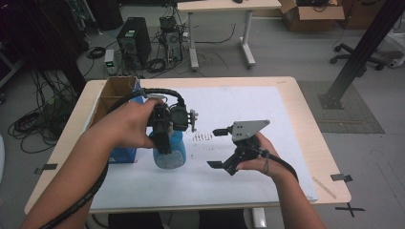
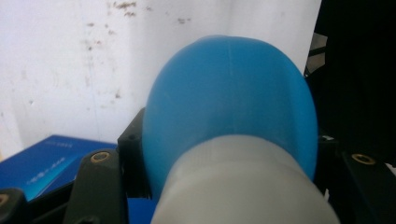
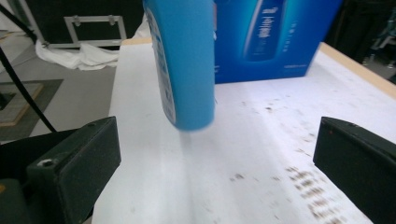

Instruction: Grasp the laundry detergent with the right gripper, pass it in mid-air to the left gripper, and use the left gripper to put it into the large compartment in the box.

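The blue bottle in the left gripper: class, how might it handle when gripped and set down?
The blue bottle looks smooth and rounded, so it may slip in the left gripper. Tall and narrow, it could tip when set down. Weight unclear.

bottle (image 1: 170, 153) before box (image 1: 123, 153), on table (image 1: 296, 95)

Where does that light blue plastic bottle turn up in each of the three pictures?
High view: the light blue plastic bottle hangs left of centre, clamped in the left tongs.
Left gripper view: it sits at centre and low, between the black jaws, pale neck nearest.
Right gripper view: it hangs at upper centre-left, base above the white sheet.
Shared landmark: the dark blue cardboard box beside the bottle.
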Action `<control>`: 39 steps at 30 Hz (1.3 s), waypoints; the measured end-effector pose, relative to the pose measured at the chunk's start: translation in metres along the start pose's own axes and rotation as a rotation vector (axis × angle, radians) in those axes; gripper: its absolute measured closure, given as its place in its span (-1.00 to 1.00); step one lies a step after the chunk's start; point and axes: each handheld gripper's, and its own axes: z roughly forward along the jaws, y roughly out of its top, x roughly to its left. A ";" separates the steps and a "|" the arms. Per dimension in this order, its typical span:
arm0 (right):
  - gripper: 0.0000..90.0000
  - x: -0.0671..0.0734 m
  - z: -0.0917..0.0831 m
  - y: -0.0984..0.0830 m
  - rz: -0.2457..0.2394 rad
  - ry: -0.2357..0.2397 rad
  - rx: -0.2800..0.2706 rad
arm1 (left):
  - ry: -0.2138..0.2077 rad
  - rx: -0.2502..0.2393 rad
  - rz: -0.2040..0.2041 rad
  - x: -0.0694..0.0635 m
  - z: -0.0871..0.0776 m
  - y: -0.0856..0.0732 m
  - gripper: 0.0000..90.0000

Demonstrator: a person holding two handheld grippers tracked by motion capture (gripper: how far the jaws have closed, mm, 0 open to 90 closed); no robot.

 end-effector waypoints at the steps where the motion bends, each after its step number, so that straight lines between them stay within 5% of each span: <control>1: -0.99 -0.001 -0.004 0.000 0.002 -0.005 0.000 | -0.006 0.006 -0.016 0.002 -0.002 -0.001 -0.16; 9: -0.99 -0.009 -0.034 -0.003 0.014 -0.052 -0.002 | -0.025 0.004 -0.095 0.016 -0.025 -0.007 -0.16; 18: -0.98 -0.016 -0.053 -0.003 0.018 -0.075 0.026 | -0.037 0.023 -0.278 0.036 -0.052 -0.017 -0.16; 24: -0.98 -0.018 -0.064 0.003 0.014 -0.085 0.039 | -0.034 0.031 -0.444 0.049 -0.069 -0.029 -0.16; 39: -0.98 -0.022 -0.080 0.006 0.003 -0.092 0.055 | -0.073 0.040 -0.717 0.074 -0.097 -0.059 -0.16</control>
